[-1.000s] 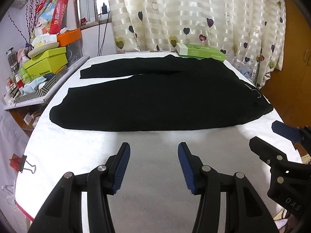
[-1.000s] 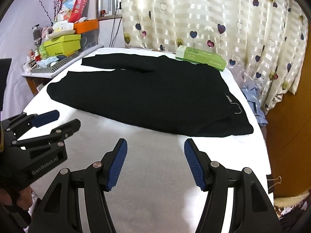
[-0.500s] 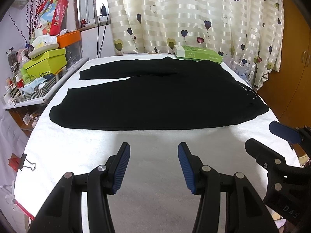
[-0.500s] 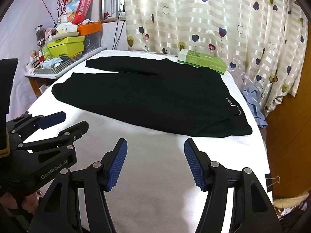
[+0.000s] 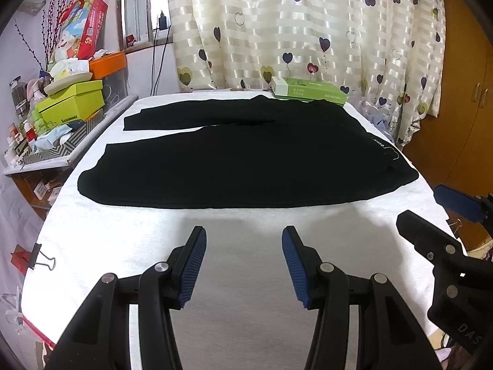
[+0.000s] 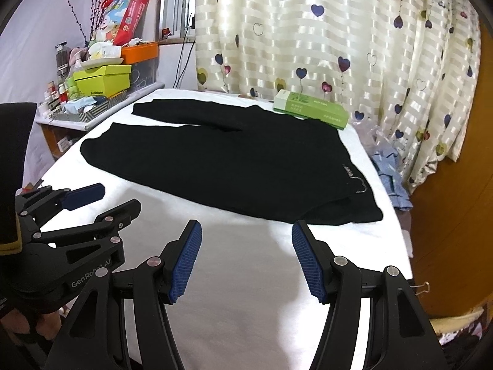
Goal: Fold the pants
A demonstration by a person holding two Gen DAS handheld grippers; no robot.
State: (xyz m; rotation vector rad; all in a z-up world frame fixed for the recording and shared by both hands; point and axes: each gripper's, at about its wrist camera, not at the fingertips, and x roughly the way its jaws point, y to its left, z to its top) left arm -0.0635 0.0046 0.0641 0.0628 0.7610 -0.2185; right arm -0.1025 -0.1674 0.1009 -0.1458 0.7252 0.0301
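Lying flat on the white surface [image 5: 101, 240], the black pants [image 5: 246, 160] spread across its far half, waistband toward 3 o'clock, legs toward 9, the far leg angled off toward 11. Both grippers hover over the bare near cloth, apart from the pants. The left gripper [image 5: 243, 265] has its blue-padded jaws spread and empty; the right gripper [image 6: 246, 262] is likewise spread, holding nothing. A green box [image 5: 308, 91] sits at 12 o'clock, just beyond the pants, before the curtain [image 5: 308, 24].

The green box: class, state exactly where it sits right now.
In both wrist views the green box lies at the table's far edge, right of centre, just behind the black pants and before the heart-print curtain.
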